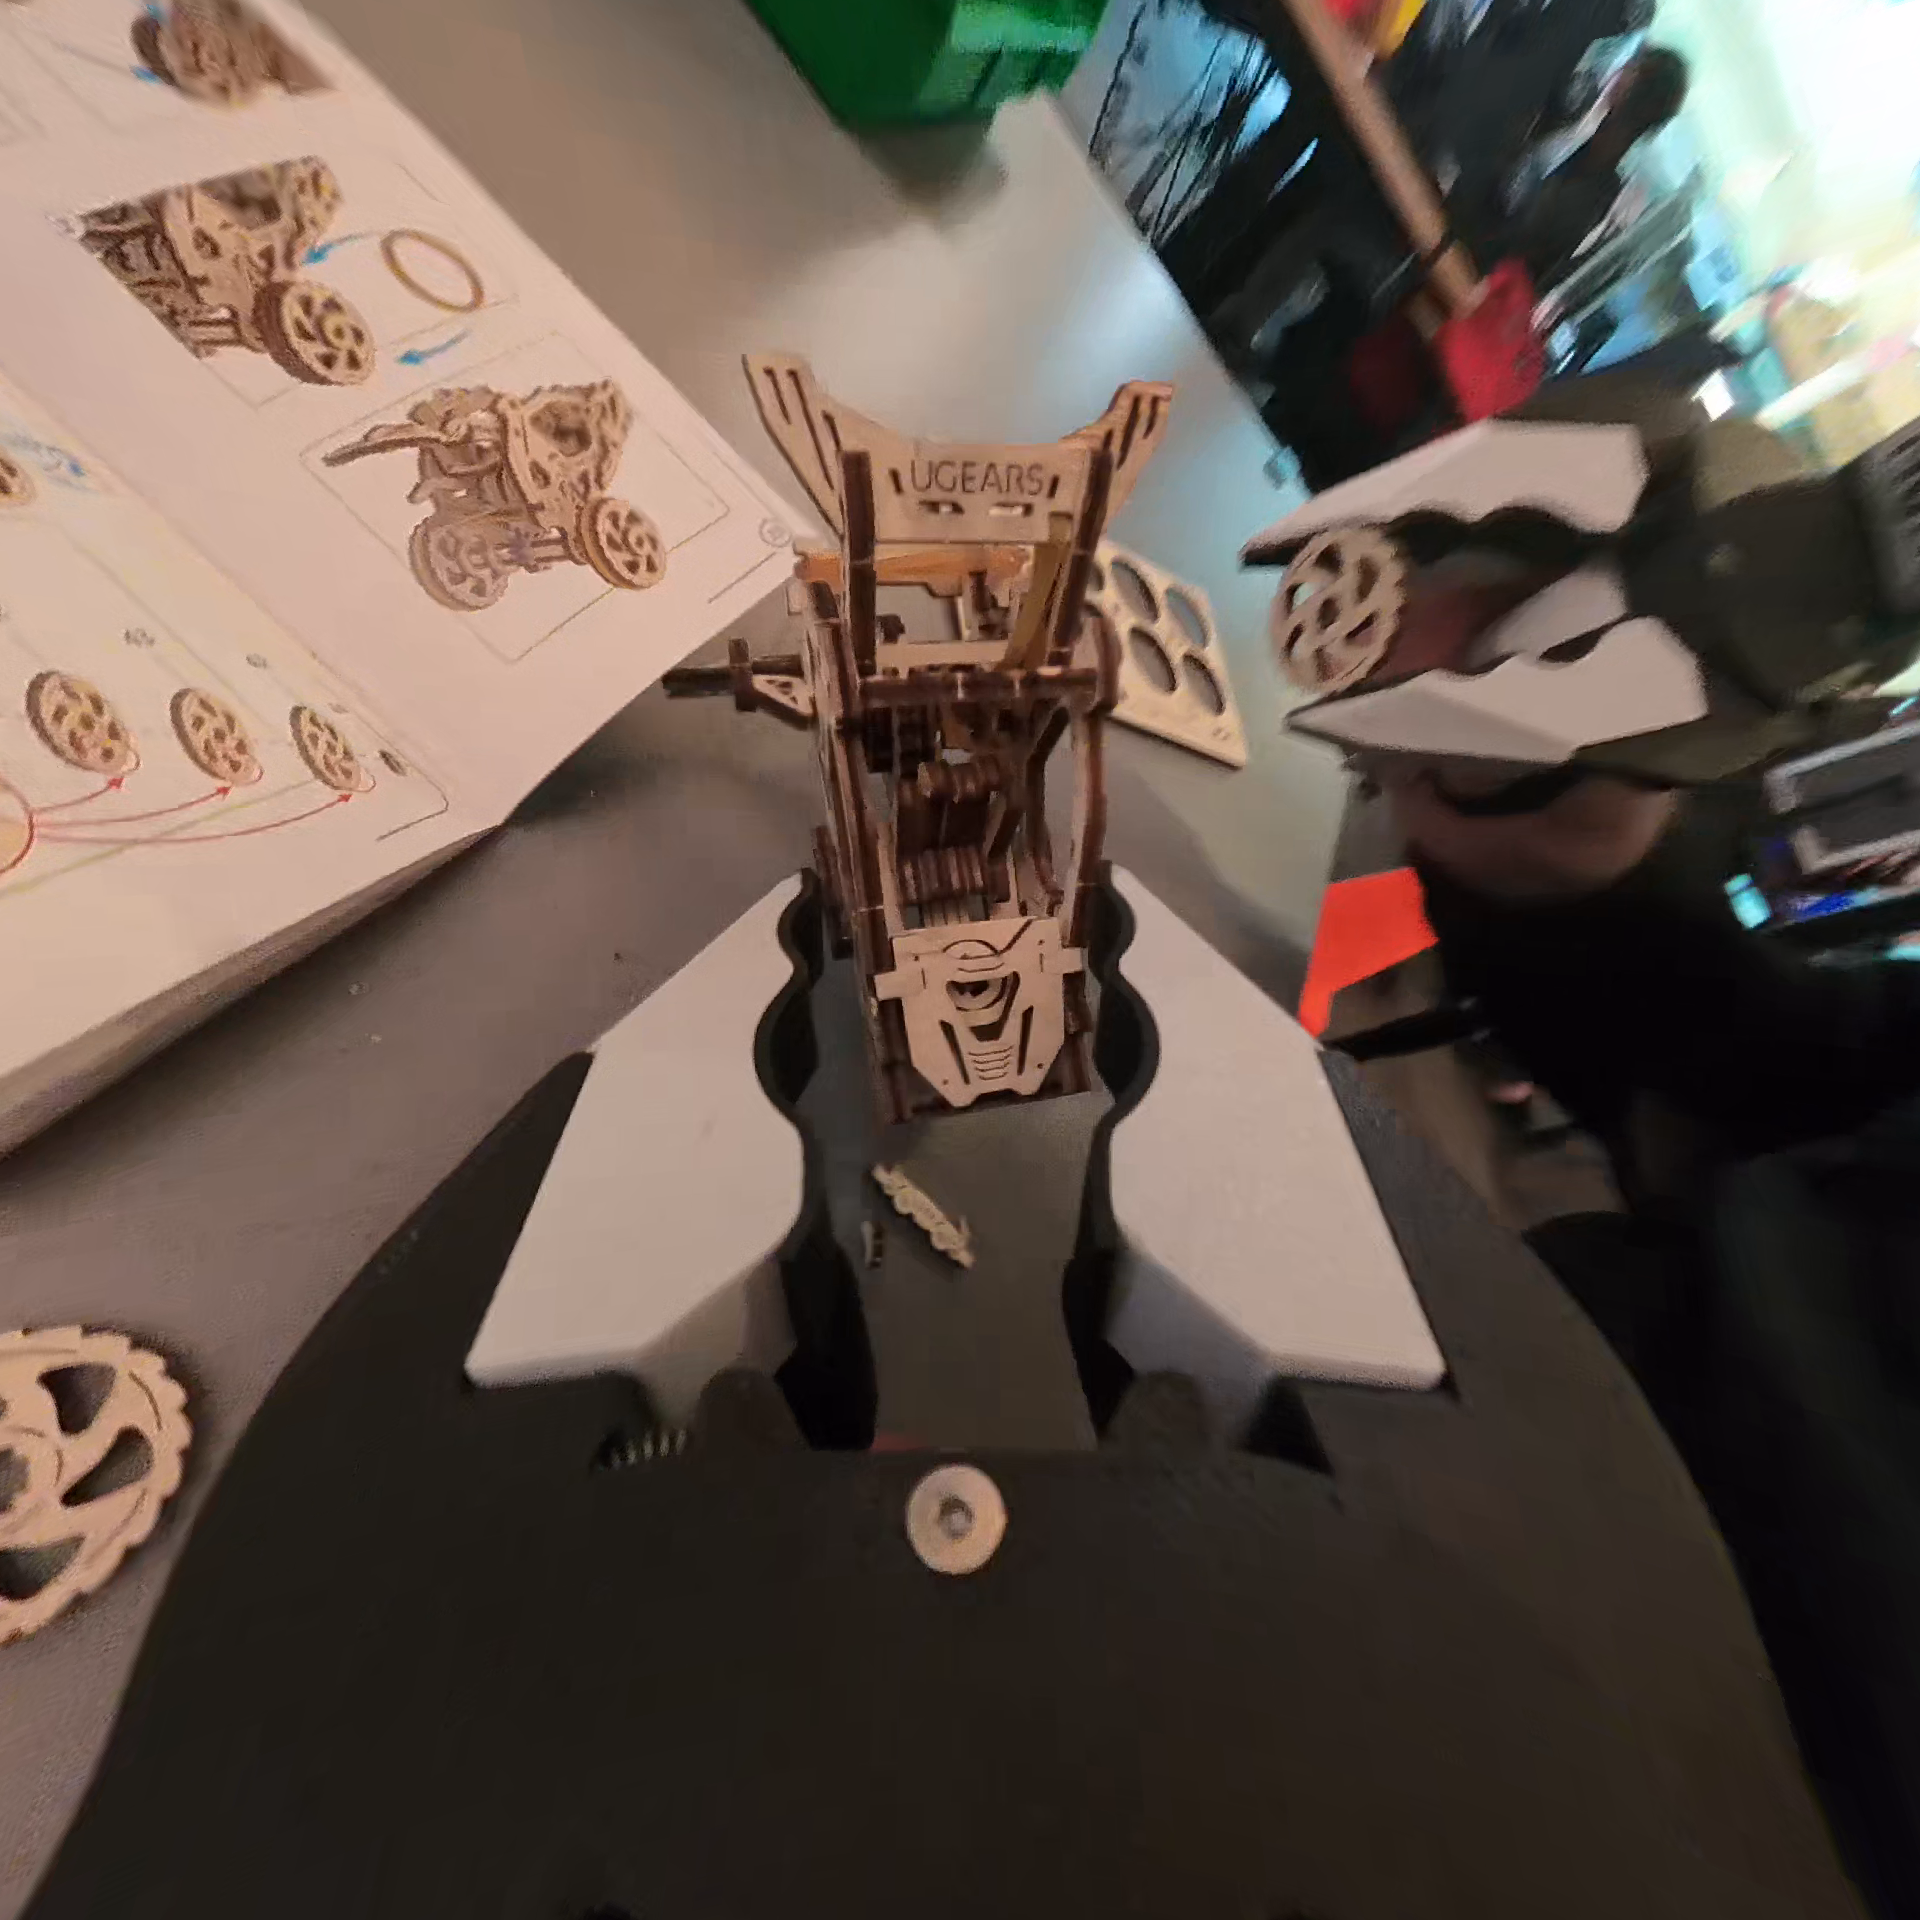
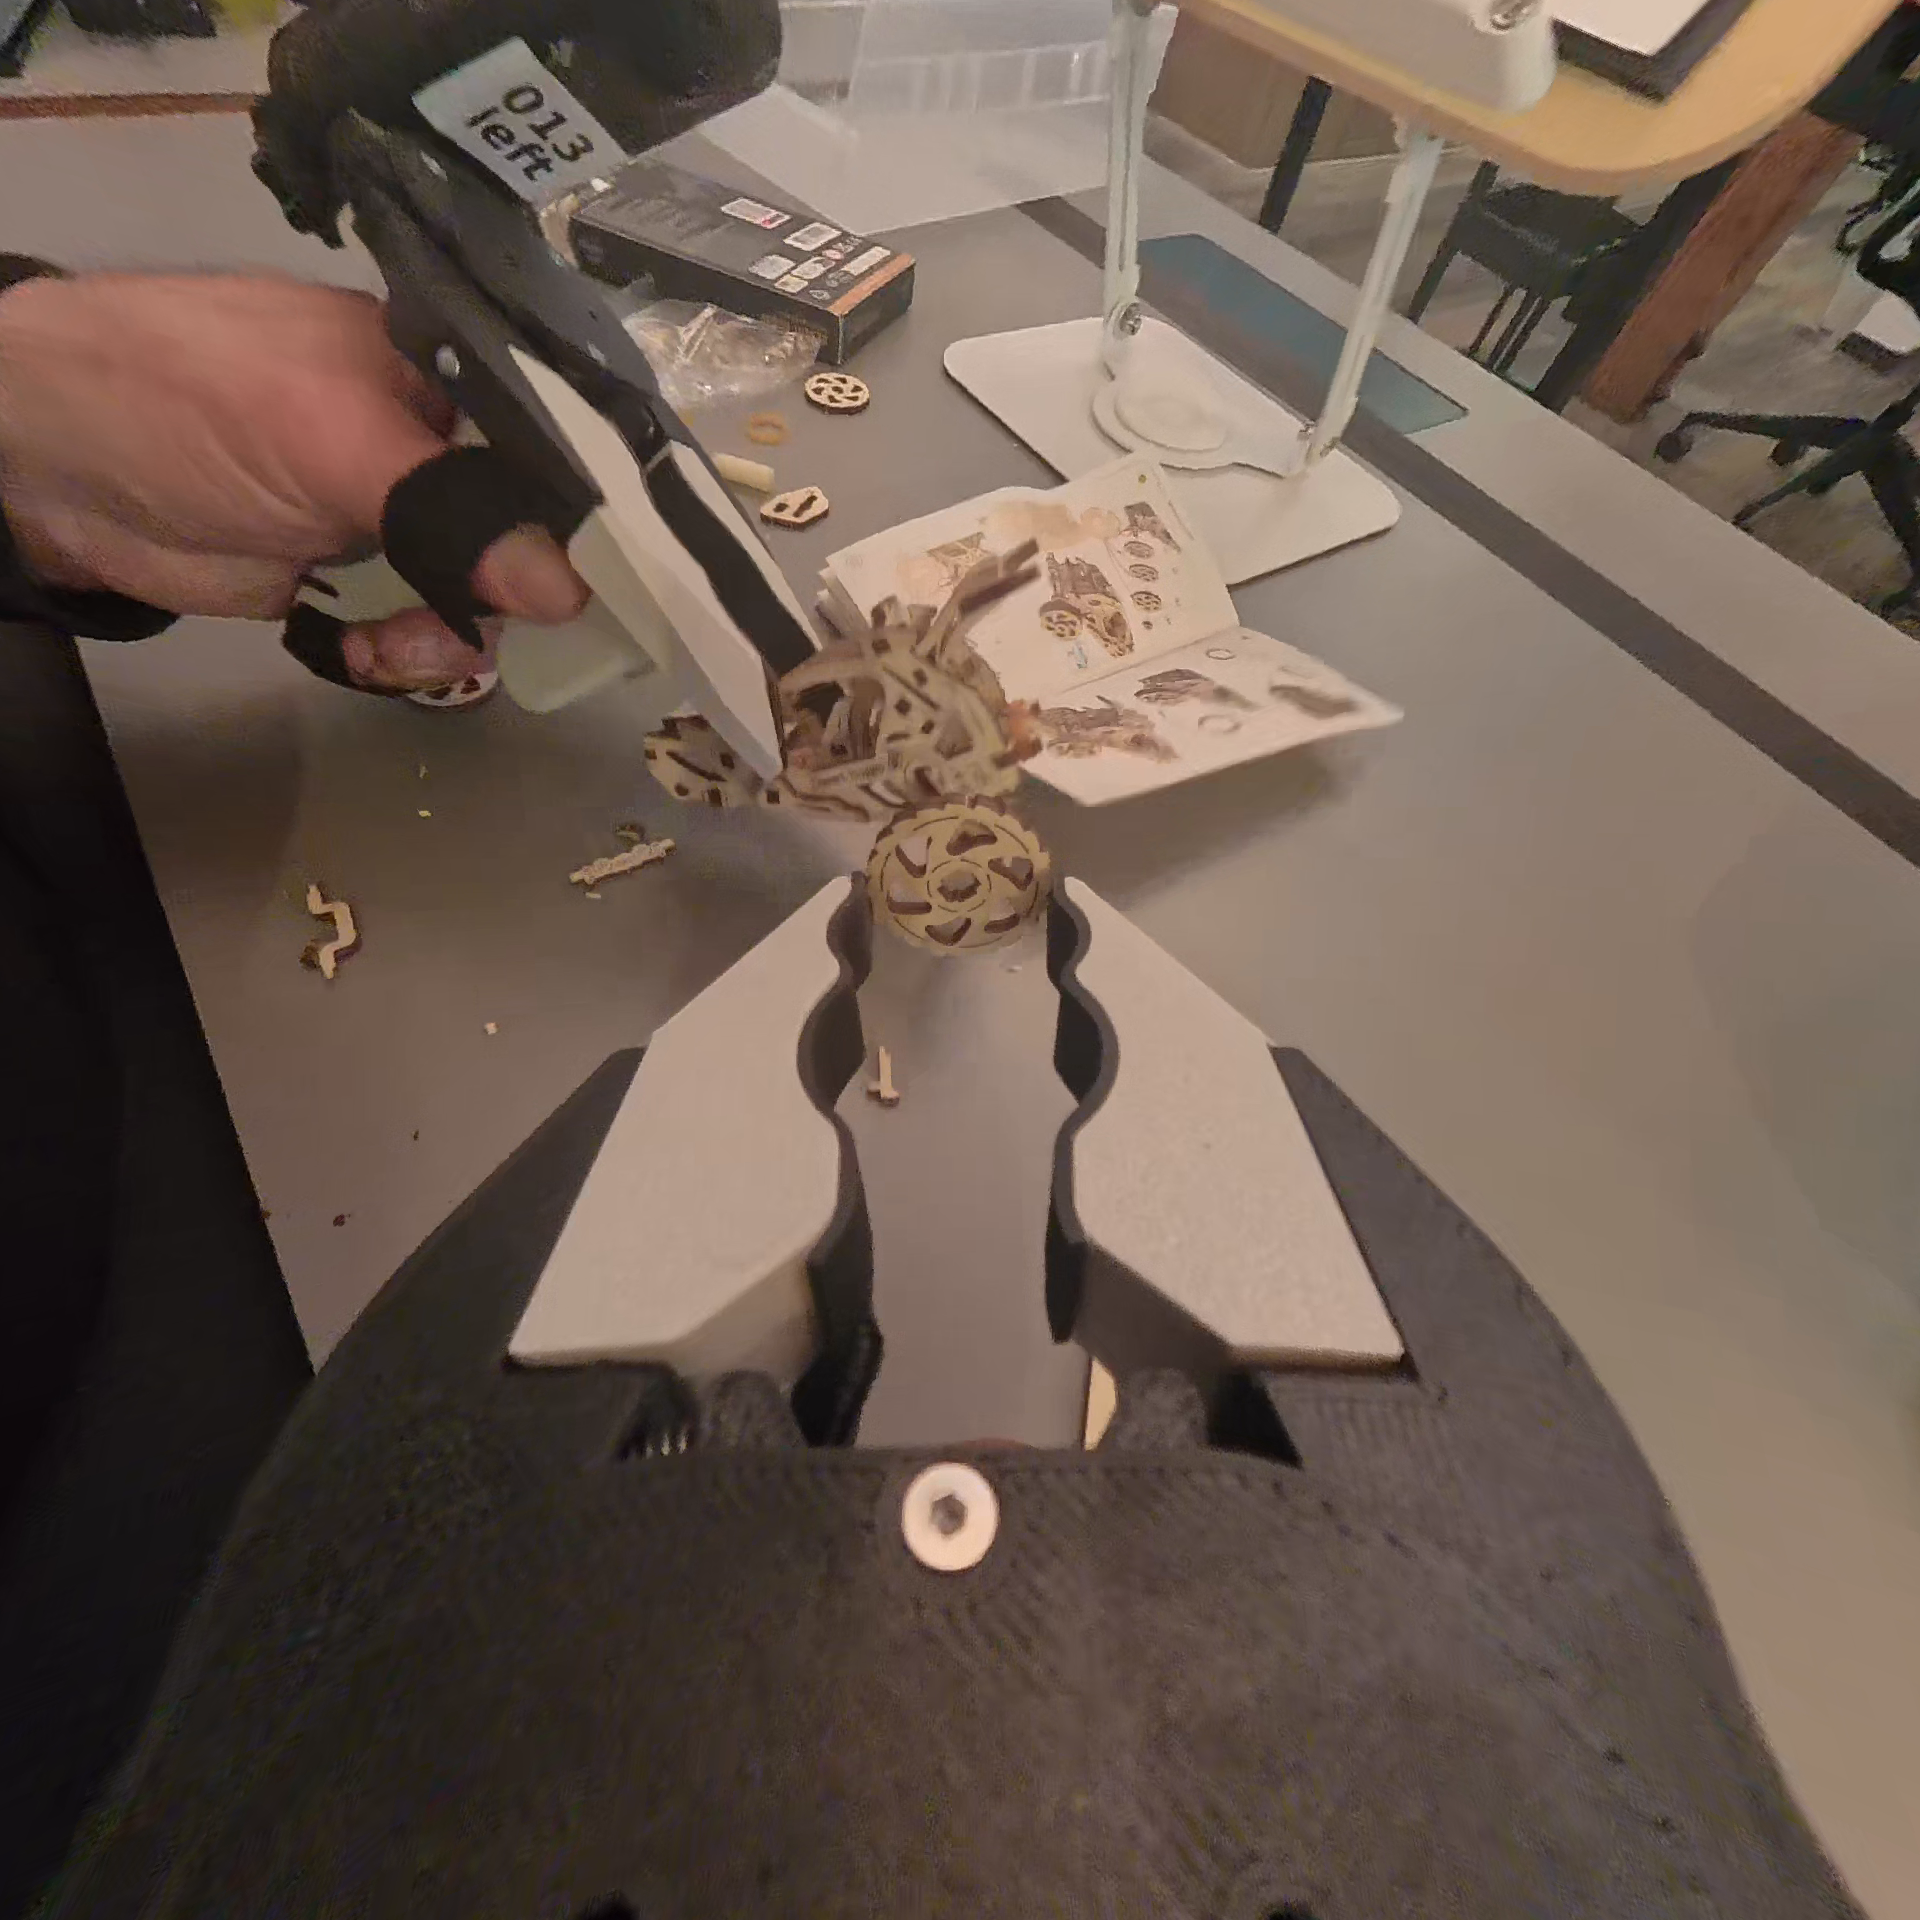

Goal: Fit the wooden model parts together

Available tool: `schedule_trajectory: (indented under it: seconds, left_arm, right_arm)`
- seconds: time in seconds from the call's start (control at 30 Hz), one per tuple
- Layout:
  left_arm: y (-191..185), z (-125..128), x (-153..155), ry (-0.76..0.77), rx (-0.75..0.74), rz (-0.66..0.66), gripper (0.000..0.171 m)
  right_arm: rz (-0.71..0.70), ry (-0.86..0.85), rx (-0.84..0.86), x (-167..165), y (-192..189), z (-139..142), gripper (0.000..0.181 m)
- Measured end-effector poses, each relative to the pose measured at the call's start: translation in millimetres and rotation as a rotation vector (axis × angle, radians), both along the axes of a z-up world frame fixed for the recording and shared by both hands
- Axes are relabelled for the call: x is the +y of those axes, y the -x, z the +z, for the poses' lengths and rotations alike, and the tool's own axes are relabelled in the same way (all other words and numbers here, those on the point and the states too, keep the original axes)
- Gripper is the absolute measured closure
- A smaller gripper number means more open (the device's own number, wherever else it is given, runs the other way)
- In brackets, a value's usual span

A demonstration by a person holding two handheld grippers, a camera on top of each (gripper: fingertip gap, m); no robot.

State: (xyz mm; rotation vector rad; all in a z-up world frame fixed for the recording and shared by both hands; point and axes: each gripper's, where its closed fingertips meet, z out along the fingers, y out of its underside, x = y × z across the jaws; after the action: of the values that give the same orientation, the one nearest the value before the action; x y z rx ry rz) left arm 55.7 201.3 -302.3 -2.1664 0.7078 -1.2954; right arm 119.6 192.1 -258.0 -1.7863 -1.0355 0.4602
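We have the wooden model body clamped in our left gripper above the table, the right gripper pinching a toothed wheel just beside it, so next we must line its hub with the axle

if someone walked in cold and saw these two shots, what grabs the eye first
Probably the half-built wooden model, held up off the grey table between the left gripper fingers. Next, the spoked wooden wheel pinched at the right gripper tips, brought close to the model. Behind them lies the open instruction booklet, with a loose wheel at the table's near left.
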Motion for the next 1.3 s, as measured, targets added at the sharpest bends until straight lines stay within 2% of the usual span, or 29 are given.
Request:
schedule_trajectory:
  seconds: [0.17,0.33,0.73,1.07,1.2,1.3]
  left_arm:
    - [9.9,14.2,-2.5,0.014,-0.076,0.04,0.123]
    - [10.5,22.9,-9.5,0.022,-0.133,0.034,0.123]
    - [12.0,23.5,-14.3,0.071,-0.181,0.041,0.124]
    - [17.3,26.2,-11.9,-0.128,-0.037,0.081,0.124]
    - [21.4,30.0,-10.0,-0.263,0.034,0.092,0.124]
    - [23.5,31.6,-9.1,-0.402,0.142,0.097,0.124]
  right_arm:
    - [0.034,-0.006,-0.04,5.6,20.5,-4.0,0.15]
    - [0.012,0.017,-0.054,15.6,25.8,-7.8,0.15]
    - [0.041,0.048,-0.105,17.2,35.8,-6.5,0.15]
    - [-0.006,0.143,-0.031,18.7,41.1,-4.8,0.15]
    - [-0.018,0.18,0.057,19.6,45.7,-0.2,0.15]
    - [-0.025,0.194,0.146,20.3,49.7,5.4,0.15]
